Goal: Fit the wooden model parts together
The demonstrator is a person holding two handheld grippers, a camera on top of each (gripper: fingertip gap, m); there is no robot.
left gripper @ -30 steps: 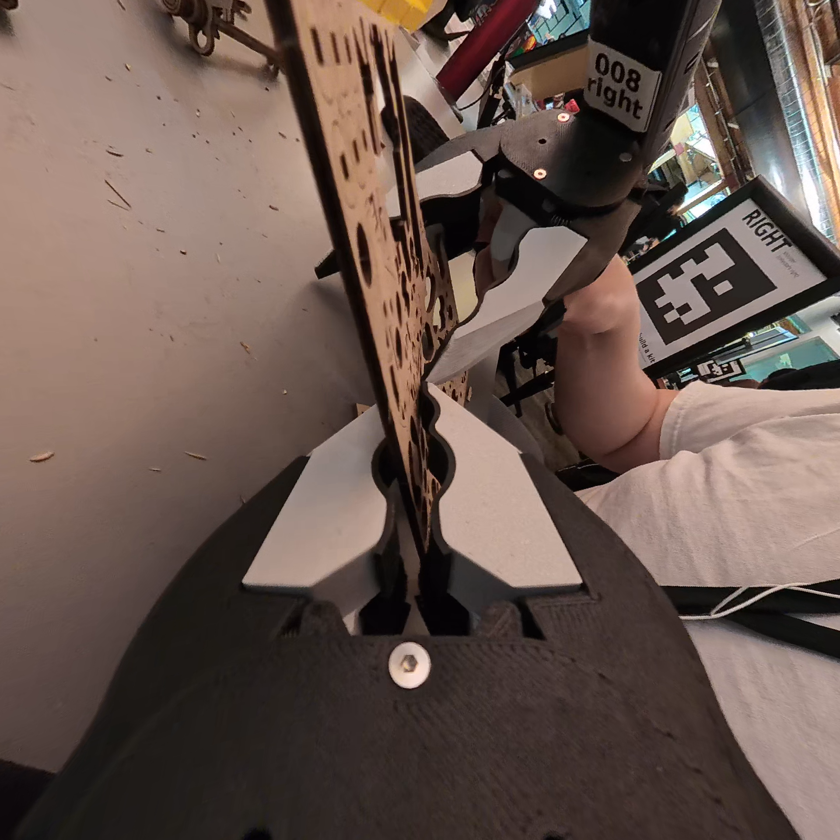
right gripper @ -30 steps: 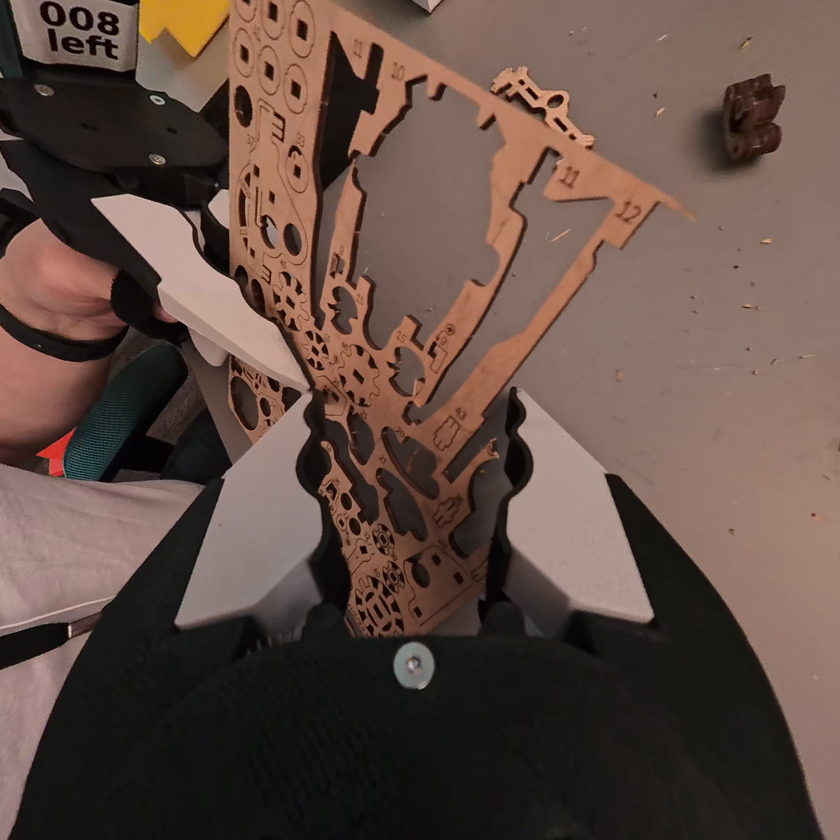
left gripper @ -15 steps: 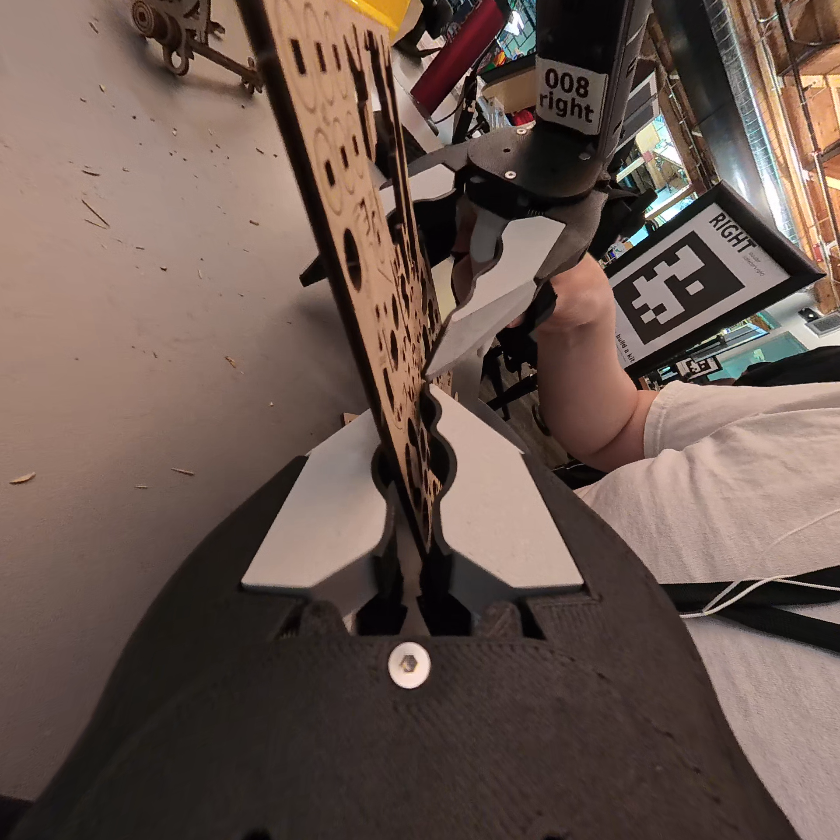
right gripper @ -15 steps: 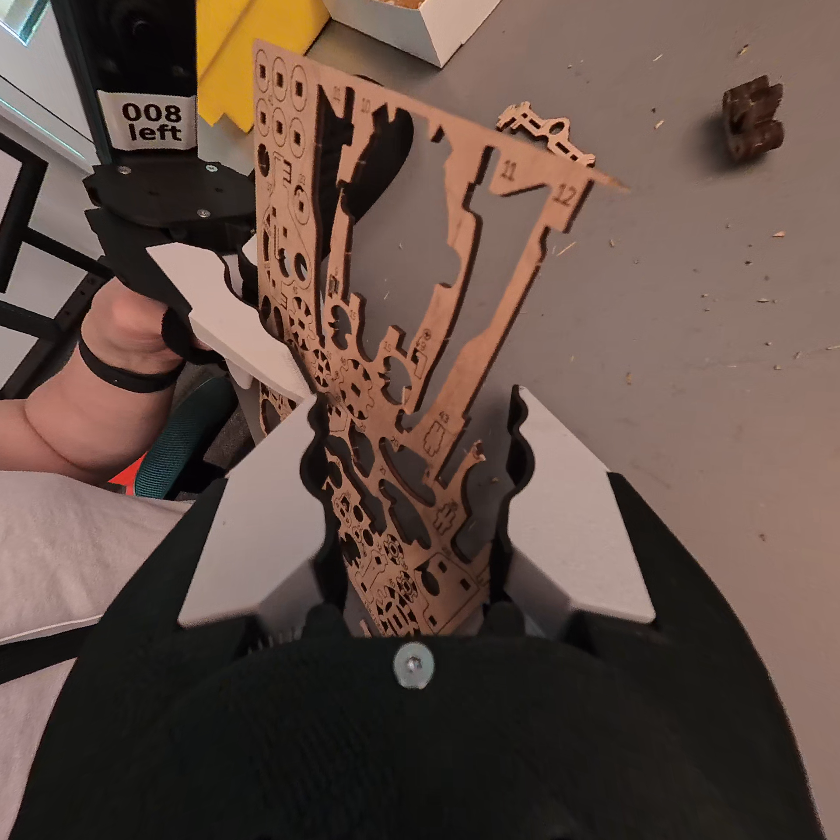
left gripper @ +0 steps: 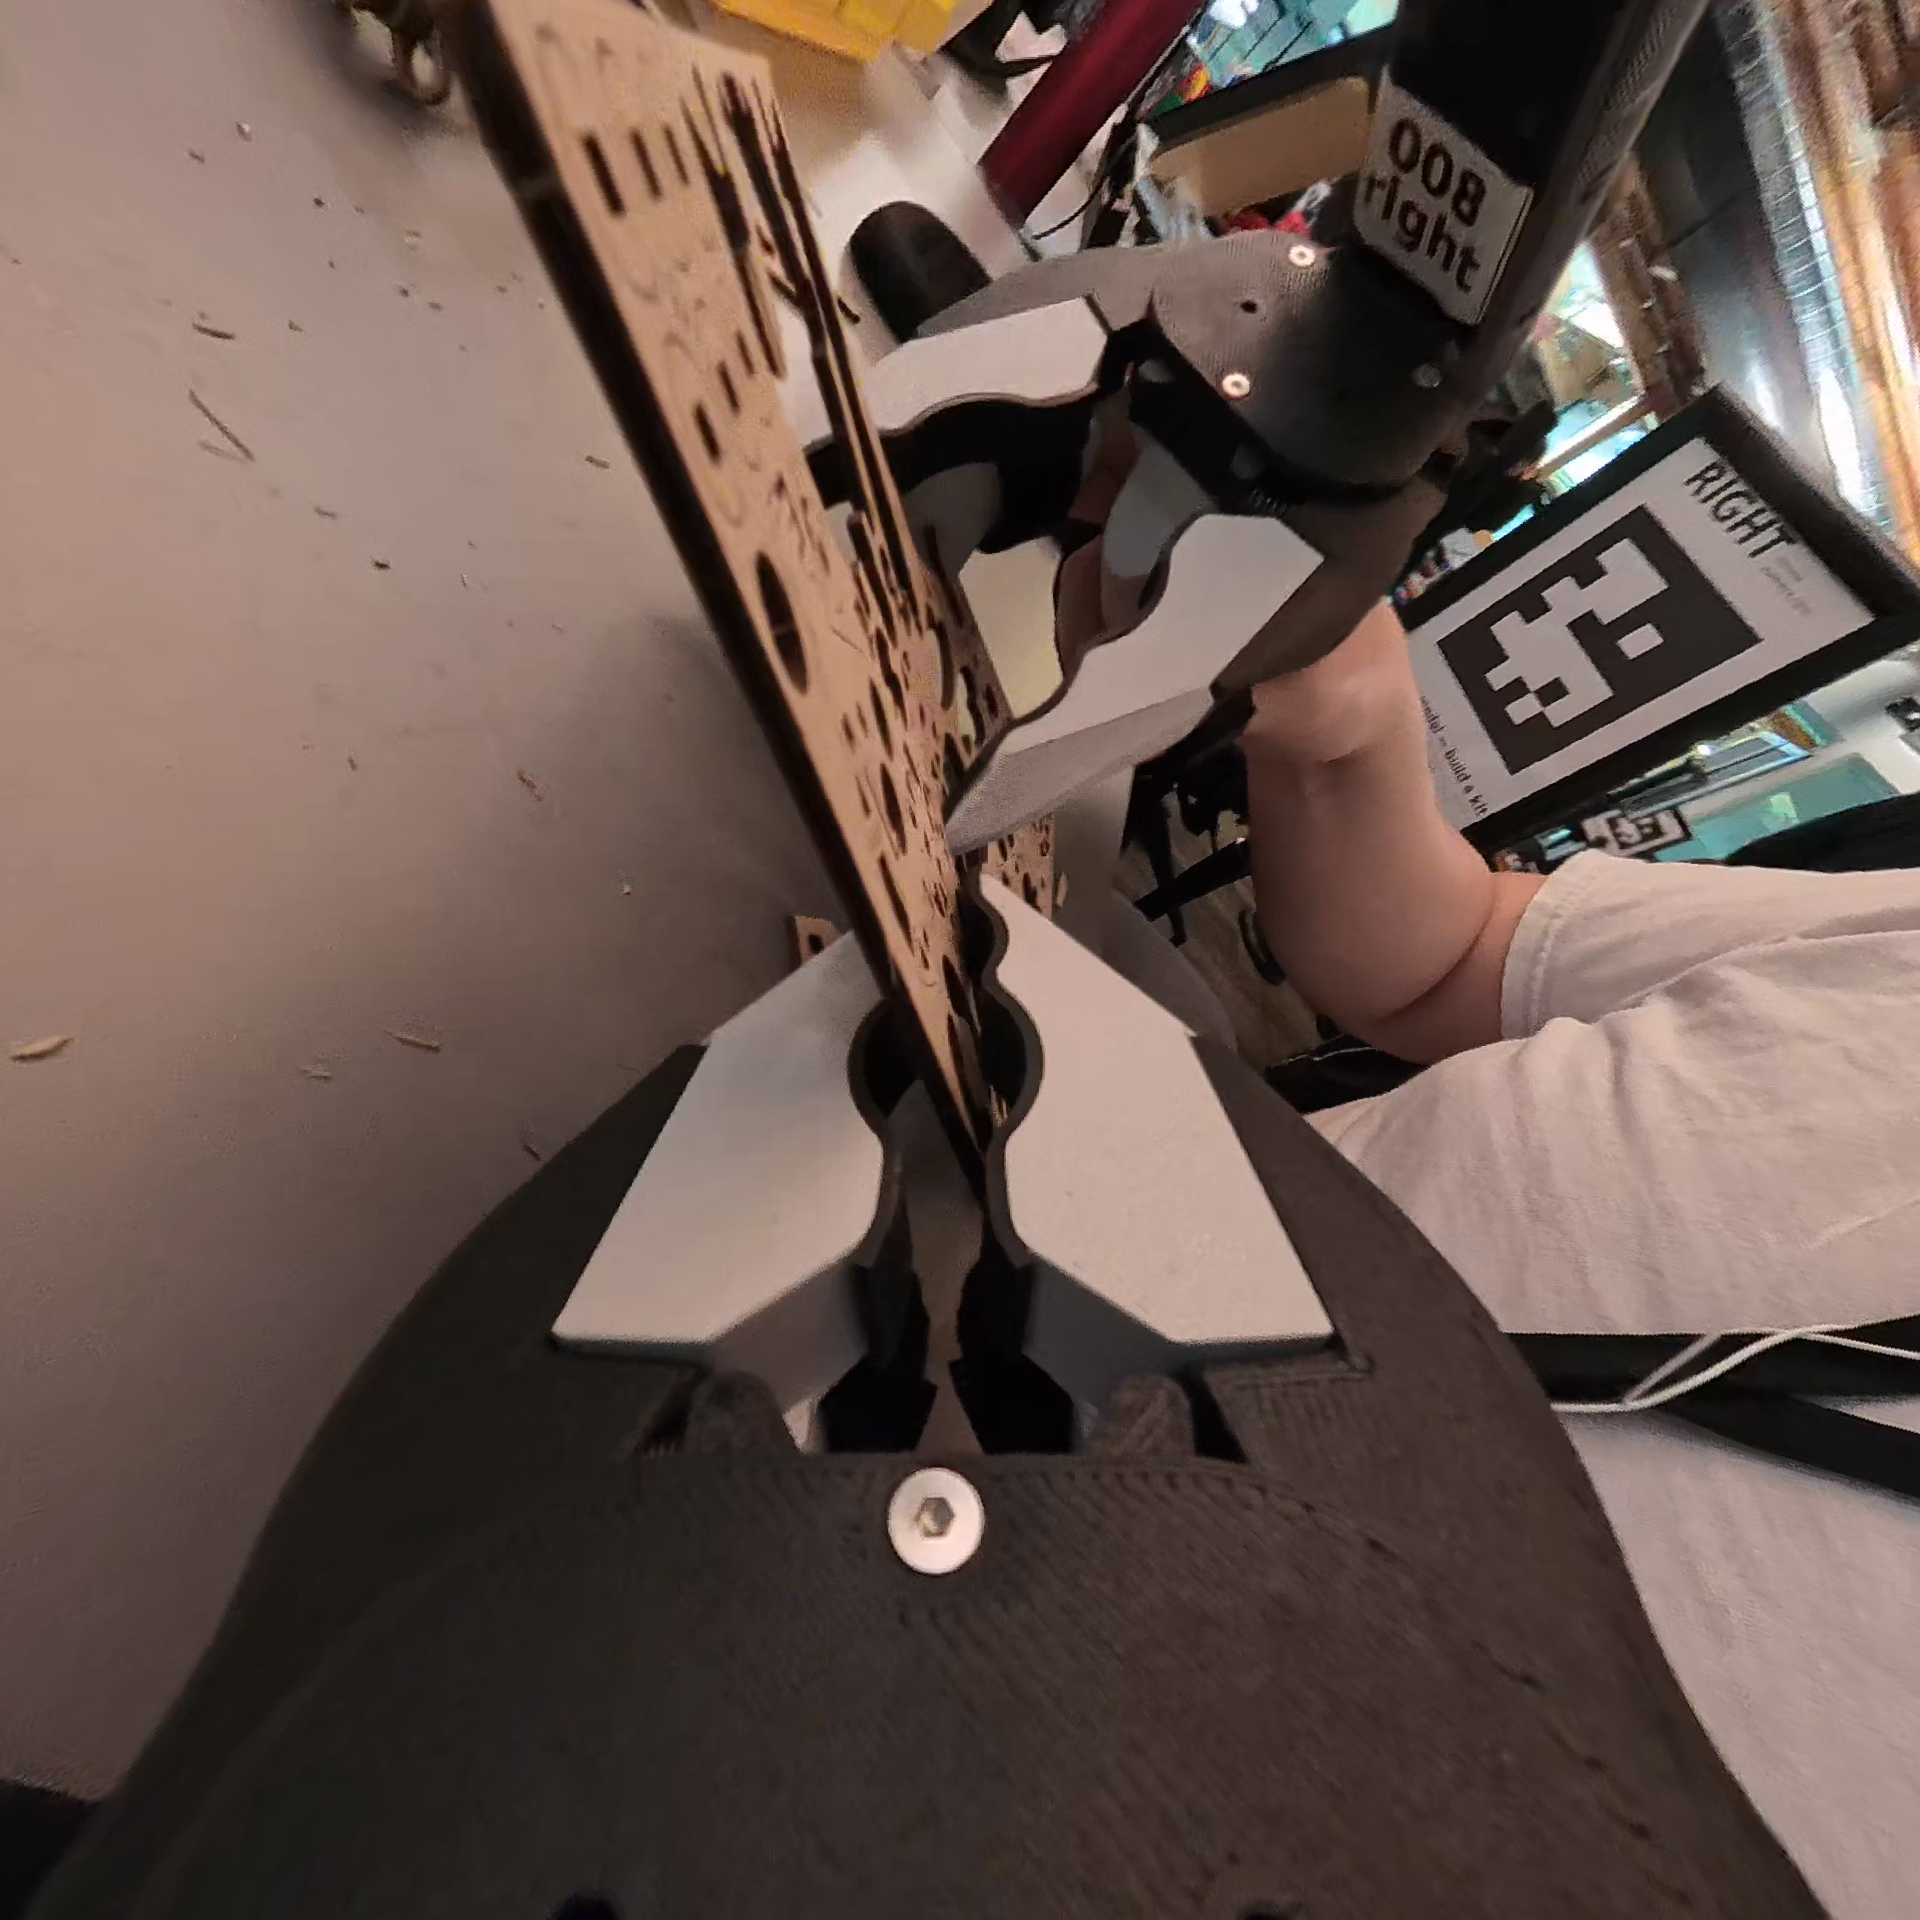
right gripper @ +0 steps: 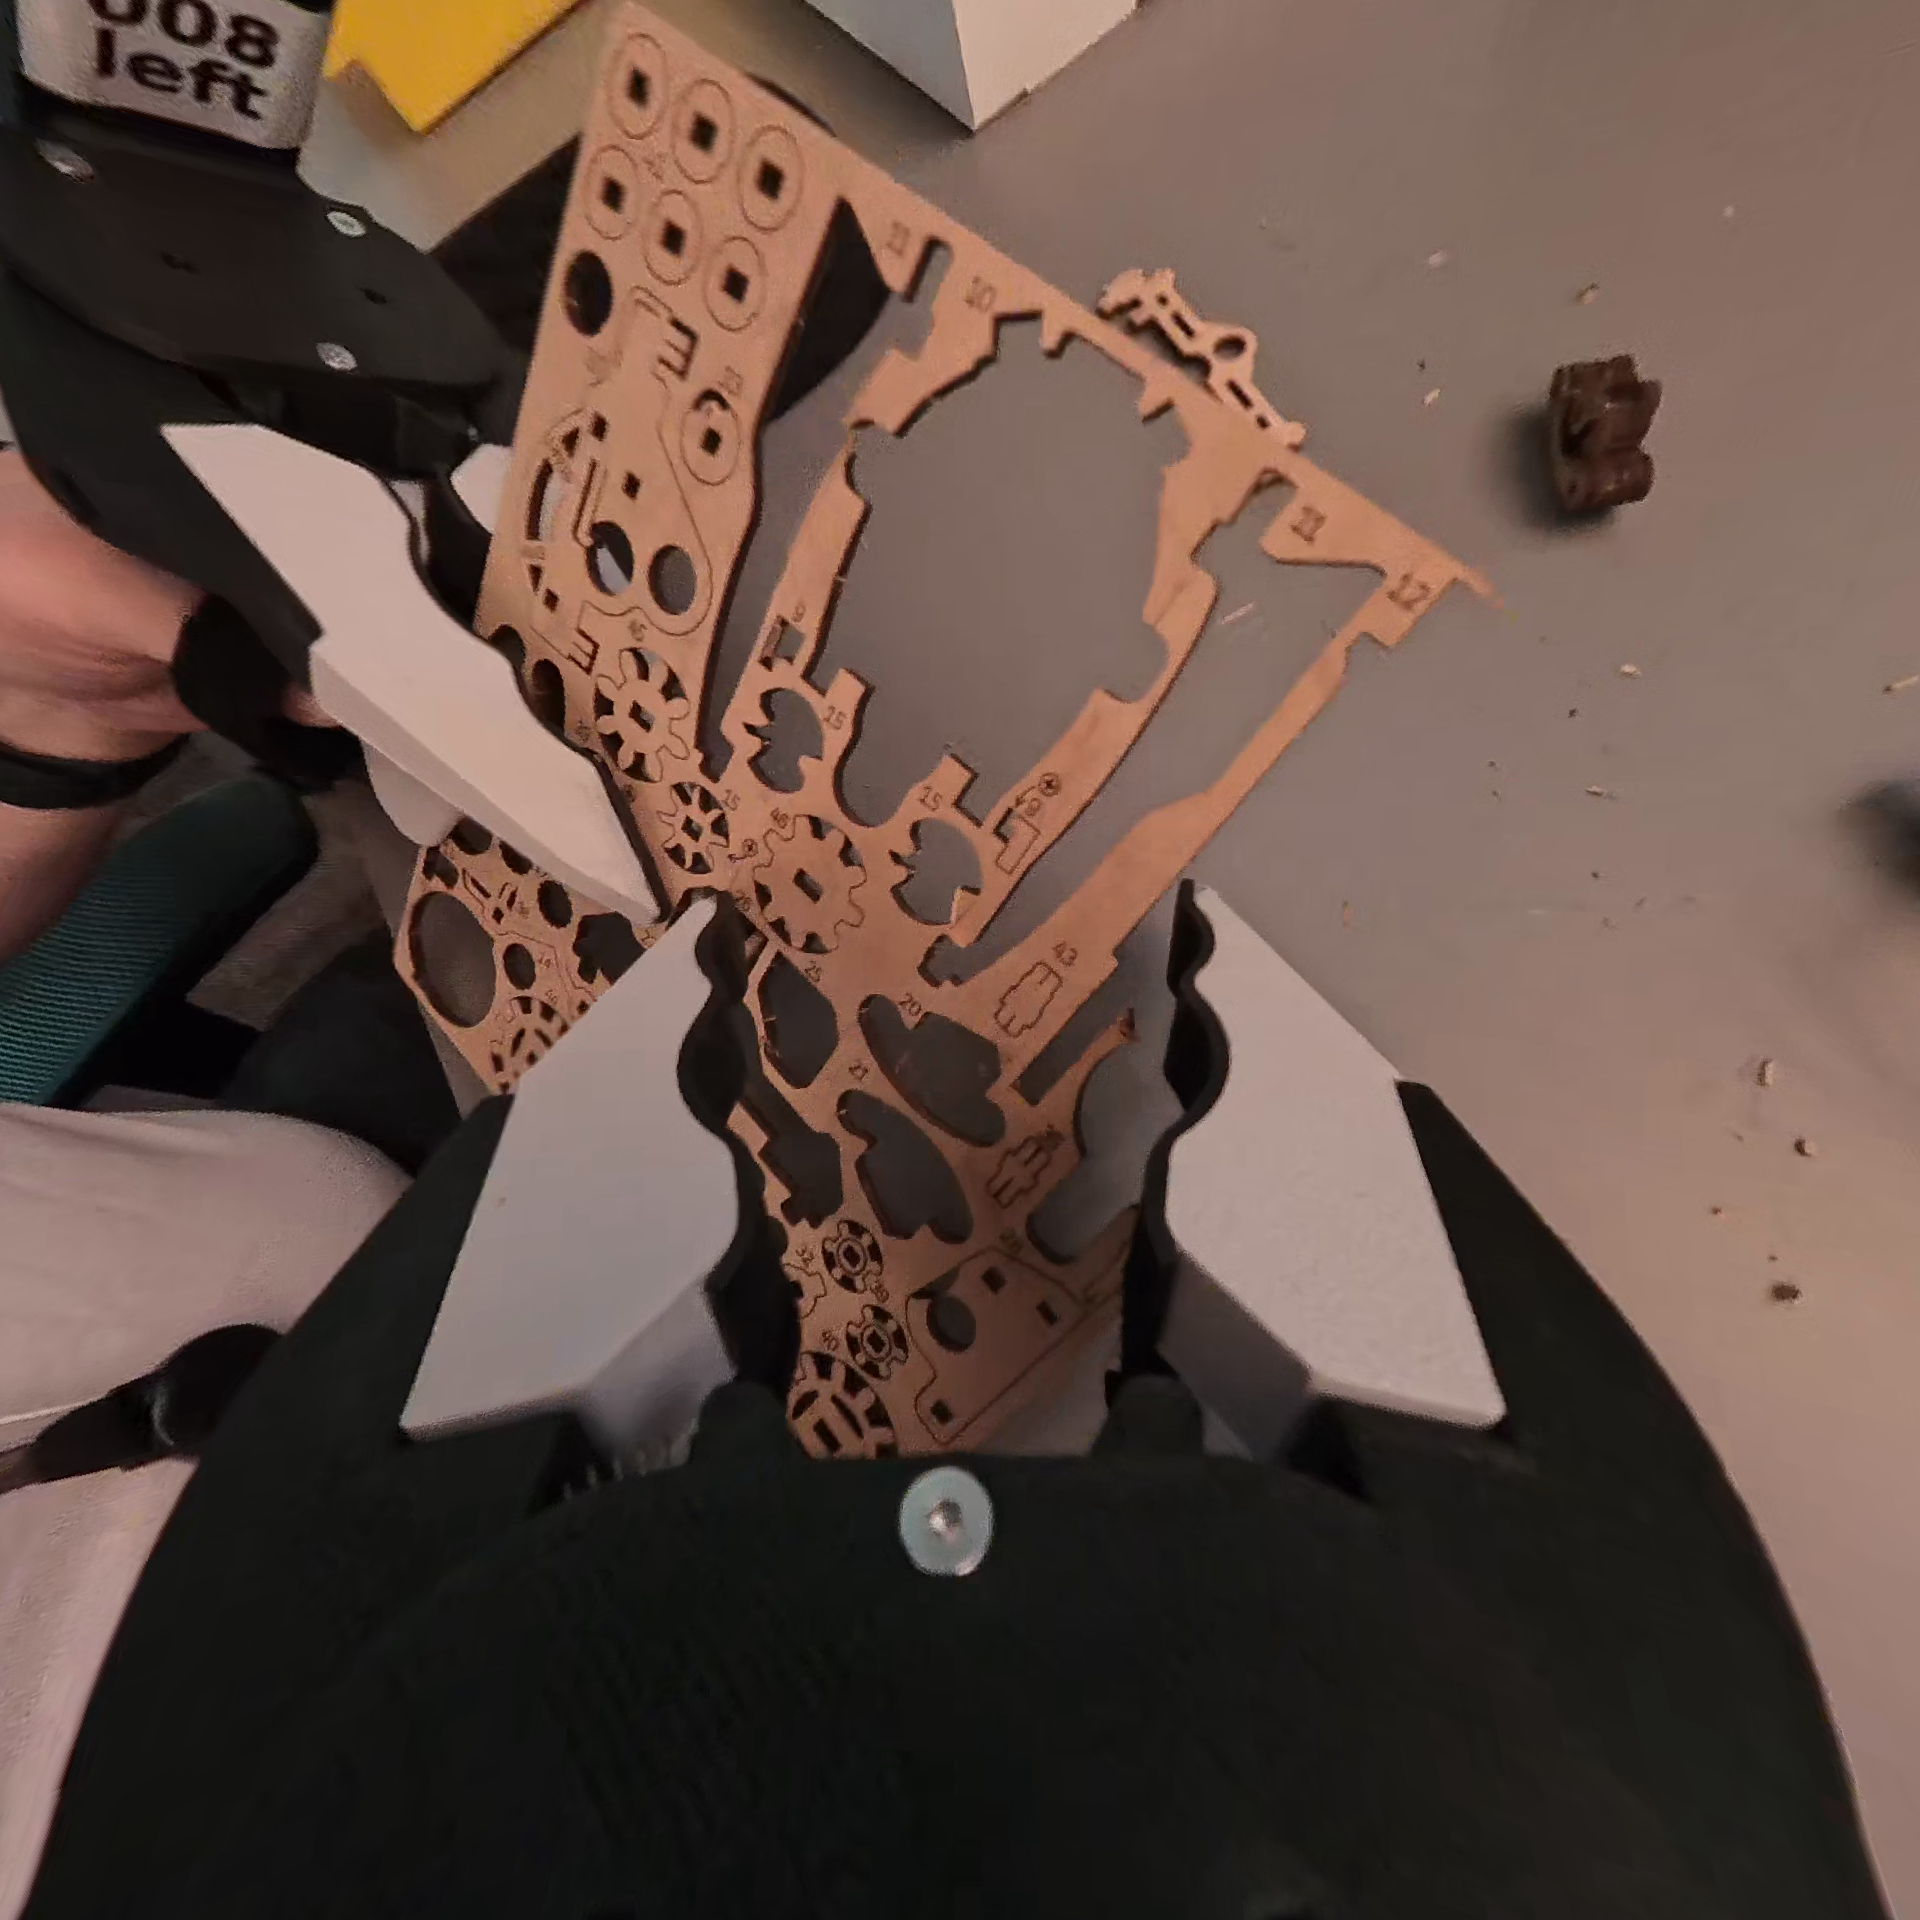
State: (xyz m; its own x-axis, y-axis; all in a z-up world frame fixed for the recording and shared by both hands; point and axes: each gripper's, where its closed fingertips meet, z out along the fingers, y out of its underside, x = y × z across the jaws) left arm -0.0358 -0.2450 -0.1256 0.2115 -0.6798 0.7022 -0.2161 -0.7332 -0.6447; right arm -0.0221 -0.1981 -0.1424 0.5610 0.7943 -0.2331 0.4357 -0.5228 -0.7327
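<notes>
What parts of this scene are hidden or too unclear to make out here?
- Right wrist view: the lower edge of the laser-cut plywood parts sheet is hidden behind the right gripper body.
- Right wrist view: a dark blurred patch at the right edge, unidentifiable.
- Left wrist view: the sheet's top is cut off by the frame; the left gripper clamps it.

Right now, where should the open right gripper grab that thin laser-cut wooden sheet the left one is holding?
Take the thin laser-cut wooden sheet on its solid lower strip, beside the left gripper, coming edge-on so the right gripper's jaws close across its flat faces. The upper part is mostly fragile cutouts.
</notes>
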